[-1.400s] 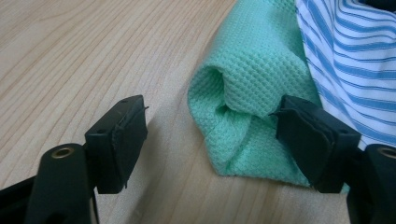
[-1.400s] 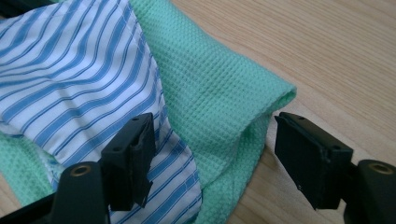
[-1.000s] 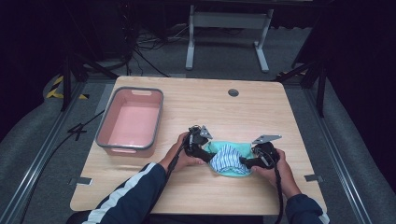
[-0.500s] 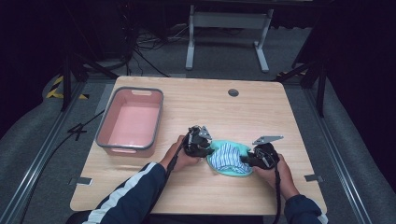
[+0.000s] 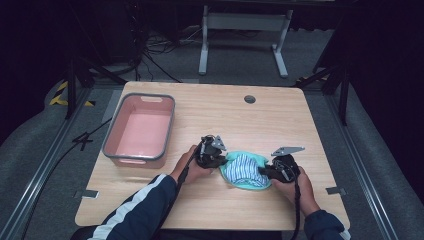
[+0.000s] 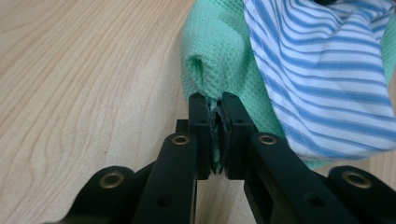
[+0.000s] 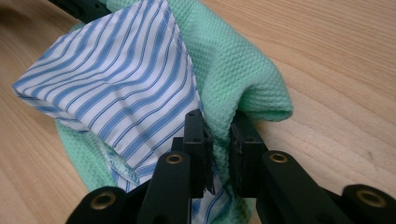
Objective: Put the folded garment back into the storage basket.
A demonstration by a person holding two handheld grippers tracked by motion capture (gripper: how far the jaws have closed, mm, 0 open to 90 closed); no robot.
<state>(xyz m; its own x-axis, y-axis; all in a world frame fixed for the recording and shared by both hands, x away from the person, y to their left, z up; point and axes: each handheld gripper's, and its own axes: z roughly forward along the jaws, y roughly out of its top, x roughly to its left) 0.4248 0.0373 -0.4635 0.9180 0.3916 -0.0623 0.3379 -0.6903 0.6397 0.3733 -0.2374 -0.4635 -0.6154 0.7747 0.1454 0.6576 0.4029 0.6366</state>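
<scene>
**Both claws pinched on one cloth bundle, stretched left to right**

The wooden bench (image 5: 210, 120) carries everything. At about 9 o'clock from its middle stands a pink tub (image 5: 140, 130) with a grey rim, nothing in it that I can see.

Toward 5 o'clock from the bench's middle, near the person's edge, lies the green cloth (image 5: 250, 182), a mint waffle-weave piece folded around a blue-and-white striped cloth (image 5: 242, 170). The bundle rests on the bench, well apart from the tub, with its long axis running from 9 o'clock to 3 o'clock between the two hands.

The left claw (image 5: 219, 159) meets the bundle's 9 o'clock end. In the left gripper view its jaws stand nearly together with a thin fold of green cloth (image 6: 210, 74) clamped between them, and the striped cloth (image 6: 322, 70) spreads away beyond, to that view's right.

The right claw (image 5: 267, 172) meets the 3 o'clock end. In the right gripper view its jaws stand a little wider, gripping a thicker roll of the green cloth (image 7: 243, 79), with the striped cloth (image 7: 116, 88) lying beside the jaw on that view's left, perhaps caught as well.

Each claw sits at its own end, so neither hand is nearer; the cloth lies straight ahead of both. By my reading, the coming move turns on that axis: drawing the ends apart would open the fold, and carrying it toward 10 o'clock would reach the tub.
</scene>
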